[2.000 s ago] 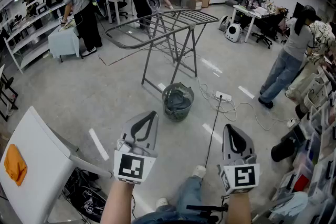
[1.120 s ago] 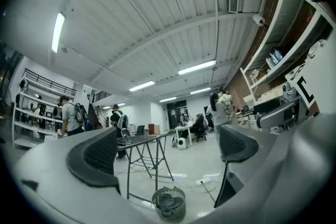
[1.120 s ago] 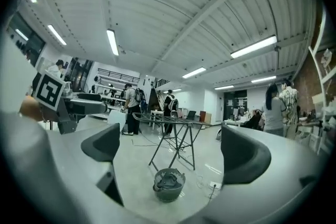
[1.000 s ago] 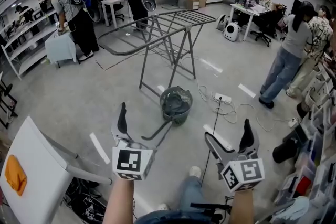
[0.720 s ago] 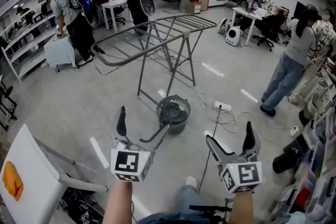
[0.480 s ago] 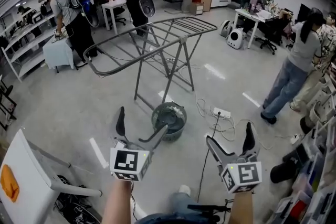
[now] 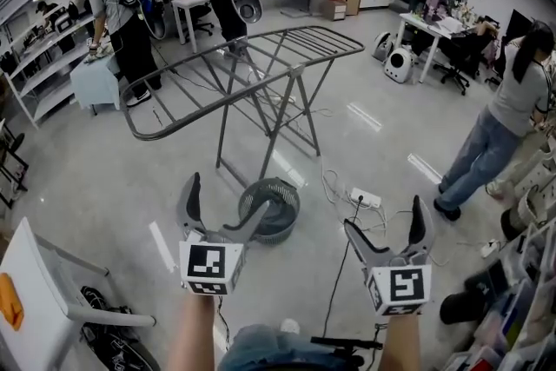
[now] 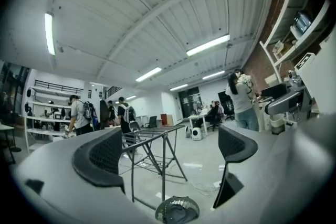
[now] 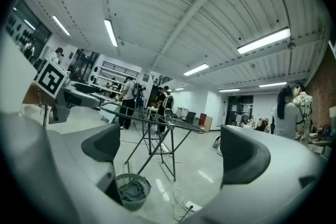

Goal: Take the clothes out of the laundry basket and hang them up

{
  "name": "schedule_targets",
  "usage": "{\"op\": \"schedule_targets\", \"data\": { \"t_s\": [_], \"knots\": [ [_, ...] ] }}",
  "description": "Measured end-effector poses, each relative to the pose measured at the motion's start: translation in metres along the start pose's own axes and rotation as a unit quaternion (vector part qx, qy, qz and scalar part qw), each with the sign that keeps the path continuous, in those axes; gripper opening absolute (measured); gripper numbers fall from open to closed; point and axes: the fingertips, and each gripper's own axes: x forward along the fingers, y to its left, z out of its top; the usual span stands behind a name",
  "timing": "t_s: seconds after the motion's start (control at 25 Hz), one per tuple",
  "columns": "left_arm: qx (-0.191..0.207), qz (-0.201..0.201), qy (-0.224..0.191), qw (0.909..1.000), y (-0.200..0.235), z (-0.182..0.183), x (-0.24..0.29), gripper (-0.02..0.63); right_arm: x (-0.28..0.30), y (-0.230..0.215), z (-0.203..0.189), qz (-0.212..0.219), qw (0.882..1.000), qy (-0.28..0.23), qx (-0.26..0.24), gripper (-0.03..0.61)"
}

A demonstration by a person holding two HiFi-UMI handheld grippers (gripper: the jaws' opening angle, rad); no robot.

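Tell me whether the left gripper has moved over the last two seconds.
Yes. The left gripper has closed in on the basket: it was well short of it, and now one finger overlaps its rim in the head view. It has also opened.

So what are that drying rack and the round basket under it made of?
Drying rack: probably metal tubing with a grey painted, fairly dull finish, judging by its thin straight bars and slim folding legs.
Basket: looks like grey moulded plastic, since its wall is a see-through lattice of small holes. The dark heap inside appears to be soft cloth.
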Motion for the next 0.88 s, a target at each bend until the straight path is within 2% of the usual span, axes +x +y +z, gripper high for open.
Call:
{"op": "schedule_targets", "data": {
  "t_s": [0.36, 0.72, 0.8, 0.88],
  "knots": [
    [-0.024, 0.016, 0.051, 0.9983, 0.006, -0.038, 0.038, 0.568, 0.039, -0.035, -0.037, -0.023, 0.999, 0.031, 0.035, 0.571],
    [-0.048, 0.038, 0.041, 0.9973, 0.046, -0.061, 0.118, 0.568, 0.125, -0.048, -0.048, -0.008, 0.999, 0.038, 0.014, 0.571],
    [-0.043, 0.047, 0.047, 0.9969, 0.056, -0.068, 0.144, 0.568, 0.151, -0.051, -0.048, -0.002, 0.999, 0.035, 0.021, 0.571],
    [-0.017, 0.045, 0.056, 0.9972, 0.06, -0.074, 0.171, 0.568, 0.176, -0.058, -0.049, 0.002, 0.999, 0.033, 0.029, 0.571]
  ]
}}
